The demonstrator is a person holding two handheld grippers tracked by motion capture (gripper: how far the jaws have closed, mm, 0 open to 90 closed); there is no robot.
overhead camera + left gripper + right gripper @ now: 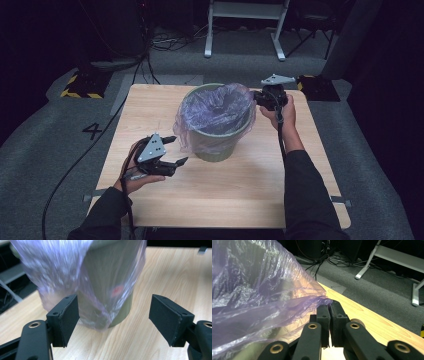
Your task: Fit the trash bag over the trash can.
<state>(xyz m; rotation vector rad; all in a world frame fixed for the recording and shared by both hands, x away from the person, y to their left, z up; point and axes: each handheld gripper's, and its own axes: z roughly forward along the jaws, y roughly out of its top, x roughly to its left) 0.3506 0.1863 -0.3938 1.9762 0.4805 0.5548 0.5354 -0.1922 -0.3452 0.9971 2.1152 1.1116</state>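
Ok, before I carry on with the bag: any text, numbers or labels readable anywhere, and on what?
"4": a dark digit marked on the grey floor, left of the table.
A small red mark on the green bin, under the purple bag: too blurred to read.
Nothing else readable.

A dim recording lab: black cables (165, 42) and a white metal frame (245, 25) behind the light wooden table (240, 190), on grey carpet (45, 150).

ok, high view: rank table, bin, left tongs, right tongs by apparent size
1. Table, by far the largest.
2. Bin with its purple bag.
3. Left tongs and right tongs: look much alike, and the left sits nearer the camera, so no ranking.
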